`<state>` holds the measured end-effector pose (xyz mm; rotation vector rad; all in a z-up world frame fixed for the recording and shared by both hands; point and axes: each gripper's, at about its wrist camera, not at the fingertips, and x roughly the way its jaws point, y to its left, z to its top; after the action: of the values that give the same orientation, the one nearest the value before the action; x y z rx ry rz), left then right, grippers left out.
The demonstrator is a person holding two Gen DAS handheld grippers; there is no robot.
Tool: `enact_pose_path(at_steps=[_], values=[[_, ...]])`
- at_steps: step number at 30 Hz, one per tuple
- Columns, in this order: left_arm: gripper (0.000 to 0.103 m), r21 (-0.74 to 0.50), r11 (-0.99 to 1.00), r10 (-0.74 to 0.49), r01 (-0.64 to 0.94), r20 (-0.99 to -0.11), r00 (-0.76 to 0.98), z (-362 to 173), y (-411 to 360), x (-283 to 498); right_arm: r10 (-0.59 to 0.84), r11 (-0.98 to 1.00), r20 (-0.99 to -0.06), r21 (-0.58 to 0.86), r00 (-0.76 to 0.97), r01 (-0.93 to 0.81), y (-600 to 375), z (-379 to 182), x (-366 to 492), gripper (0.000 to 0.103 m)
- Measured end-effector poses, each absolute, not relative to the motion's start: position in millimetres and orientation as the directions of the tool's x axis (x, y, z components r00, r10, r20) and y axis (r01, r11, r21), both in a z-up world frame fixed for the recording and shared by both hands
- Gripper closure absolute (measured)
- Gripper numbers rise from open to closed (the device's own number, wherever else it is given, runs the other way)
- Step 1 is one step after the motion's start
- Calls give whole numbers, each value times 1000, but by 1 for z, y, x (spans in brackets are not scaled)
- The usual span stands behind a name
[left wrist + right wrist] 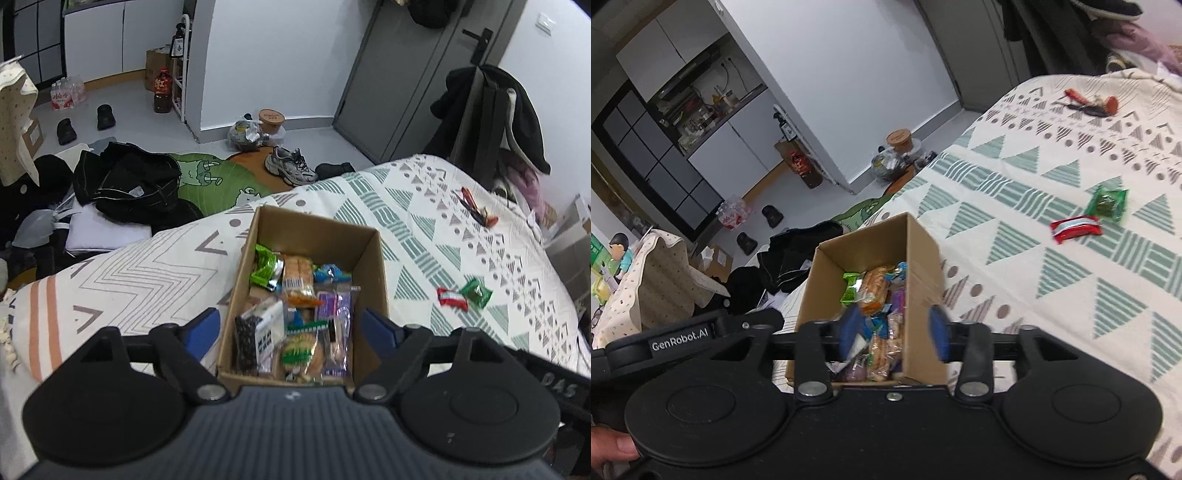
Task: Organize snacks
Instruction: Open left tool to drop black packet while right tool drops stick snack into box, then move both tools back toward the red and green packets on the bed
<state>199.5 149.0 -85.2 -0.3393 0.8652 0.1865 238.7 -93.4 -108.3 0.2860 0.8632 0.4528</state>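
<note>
Cardboard box (314, 236) packed with wrapped snacks on bed (424, 229). Red packet (452, 297) and green packet (476, 292) at 3 o'clock, bare bedspread around. Left hand-held gripper (293, 330) wide open, right hand-held gripper (895, 332) half open; both empty.

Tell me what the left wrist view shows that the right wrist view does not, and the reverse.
Only the left wrist view shows the grey sneakers on the floor and the door handle. Only the right wrist view shows the kitchen counter shelf and a thumb at the bottom edge. Both show the cardboard box of snacks on the patterned bedspread, with a red packet and a green packet lying outside it.
</note>
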Motion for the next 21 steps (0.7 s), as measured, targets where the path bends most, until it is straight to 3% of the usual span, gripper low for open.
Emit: enact_pose_path(at_steps=[5, 10, 16, 21], values=[[18, -207, 935, 28, -288, -767, 641, -79, 136, 186, 477, 877, -663, 405, 576, -260, -118, -103, 227, 39], [6, -219, 939, 12, -266, -751, 661, -73, 117, 177, 453, 889, -660, 387, 599, -245, -146, -98, 216, 31], [0, -235, 941, -8, -242, -733, 680, -67, 93, 171, 424, 902, -651, 361, 630, -235, -180, -90, 209, 24], [0, -247, 944, -27, -217, -716, 697, -64, 70, 170, 399, 913, -632, 342, 664, -223, -206, -87, 208, 5]])
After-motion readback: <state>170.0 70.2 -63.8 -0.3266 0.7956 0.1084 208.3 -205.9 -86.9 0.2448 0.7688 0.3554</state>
